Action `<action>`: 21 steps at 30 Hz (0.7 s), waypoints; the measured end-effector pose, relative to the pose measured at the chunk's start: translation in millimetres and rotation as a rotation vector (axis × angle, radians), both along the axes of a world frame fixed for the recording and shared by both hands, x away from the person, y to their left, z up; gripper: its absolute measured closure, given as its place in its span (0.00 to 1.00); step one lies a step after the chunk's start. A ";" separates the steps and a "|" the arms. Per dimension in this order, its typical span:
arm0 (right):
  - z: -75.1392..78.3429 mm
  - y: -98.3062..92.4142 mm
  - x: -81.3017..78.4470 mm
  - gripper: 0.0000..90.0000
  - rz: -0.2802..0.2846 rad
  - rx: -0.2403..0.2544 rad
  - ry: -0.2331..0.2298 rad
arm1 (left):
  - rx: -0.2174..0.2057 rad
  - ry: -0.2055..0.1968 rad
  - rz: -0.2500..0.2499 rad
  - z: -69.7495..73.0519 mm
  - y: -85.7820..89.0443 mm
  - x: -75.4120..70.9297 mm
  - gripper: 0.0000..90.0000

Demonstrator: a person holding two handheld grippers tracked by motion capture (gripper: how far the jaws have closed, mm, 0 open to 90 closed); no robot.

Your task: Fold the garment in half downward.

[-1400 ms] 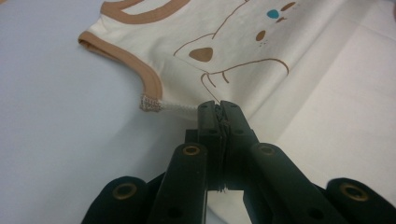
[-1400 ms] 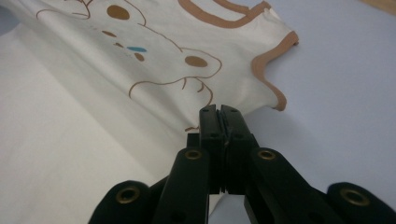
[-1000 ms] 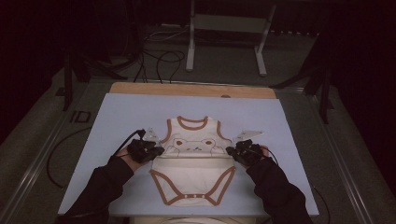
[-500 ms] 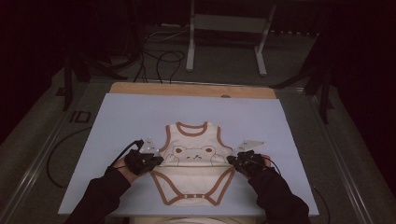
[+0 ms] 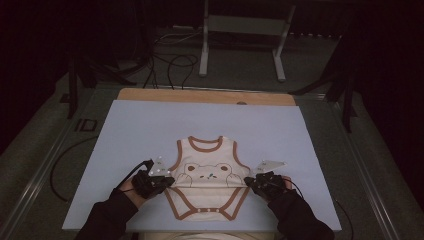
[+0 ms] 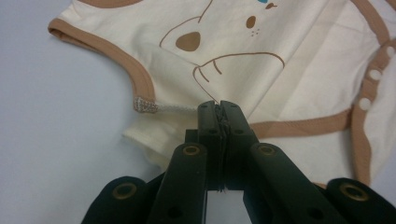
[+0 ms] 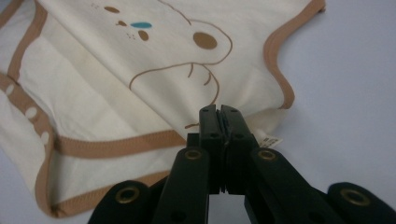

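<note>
The left gripper [image 6: 218, 109] has its black fingers [image 6: 208, 122] pressed fully together, pinching the side edge of the cream sleeveless baby bodysuit with brown trim and a bear print [image 5: 207, 176]. The right gripper [image 7: 219, 112] is likewise clamped tight on the opposite side edge, beside a small white label [image 7: 268, 141]. The bodysuit lies on the pale blue bench [image 5: 150, 130] near the person's edge, its long axis running away from the person, neck opening at the far end, snap crotch nearest.
</note>
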State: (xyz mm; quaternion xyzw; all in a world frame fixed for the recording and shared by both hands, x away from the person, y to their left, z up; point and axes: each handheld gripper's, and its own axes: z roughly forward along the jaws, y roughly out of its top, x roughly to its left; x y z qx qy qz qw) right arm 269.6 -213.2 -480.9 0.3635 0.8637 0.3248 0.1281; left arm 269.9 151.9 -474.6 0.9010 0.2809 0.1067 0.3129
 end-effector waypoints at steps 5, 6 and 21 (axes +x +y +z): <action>-4.7 -0.3 -4.1 0.99 0.001 -0.008 0.012 | -0.007 0.018 0.004 -5.6 0.3 -6.5 0.99; -4.6 0.2 -5.8 0.99 0.002 -0.011 0.011 | -0.006 0.018 0.001 -6.9 0.3 -7.5 0.99; -14.4 -4.1 -20.2 0.99 -0.004 -0.010 0.028 | -0.002 0.006 0.008 -17.4 0.6 -29.6 0.99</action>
